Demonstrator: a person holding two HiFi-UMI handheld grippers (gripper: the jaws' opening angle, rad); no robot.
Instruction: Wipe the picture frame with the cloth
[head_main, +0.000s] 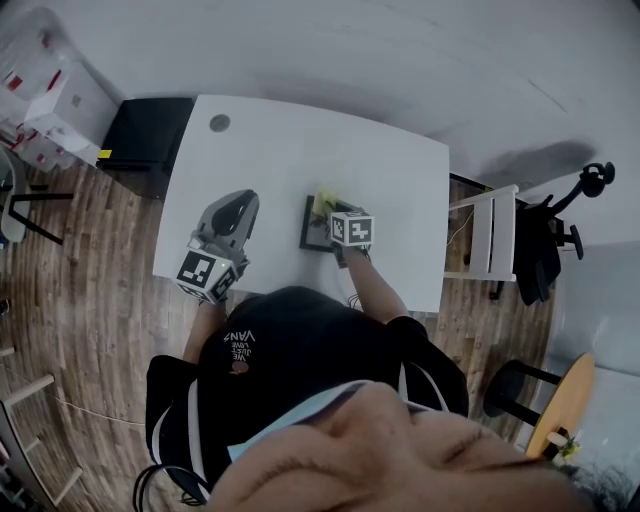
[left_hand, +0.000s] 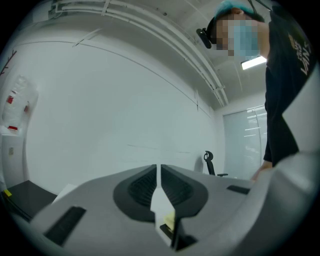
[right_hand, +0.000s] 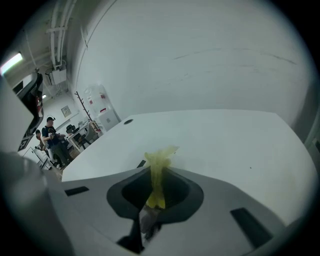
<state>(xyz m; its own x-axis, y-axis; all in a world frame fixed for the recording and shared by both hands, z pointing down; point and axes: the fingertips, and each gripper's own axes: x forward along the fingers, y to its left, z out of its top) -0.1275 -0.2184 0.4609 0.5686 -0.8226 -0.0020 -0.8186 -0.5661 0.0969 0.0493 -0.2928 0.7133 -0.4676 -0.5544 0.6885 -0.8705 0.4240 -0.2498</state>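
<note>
L gripper (left_hand: 160, 171) jaws closed together, nothing held, over left part of white table (head_main: 300, 140), R gripper (right_hand: 157, 172) jaws clamped on yellow cloth (right_hand: 159, 159), above dark picture frame (head_main: 312, 238) lying on table, shirt print illegible.

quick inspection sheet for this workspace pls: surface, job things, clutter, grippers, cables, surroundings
surface: white table, mostly bare, with a round grommet hole.
job's things: dark picture frame on the table; yellow cloth at its far end.
clutter: nothing seen.
grippers: left gripper jaws together, empty; right gripper jaws shut on the cloth.
cables: thin cable on the floor.
surroundings: wood floor, black cabinet, white chair, black office chair.
</note>
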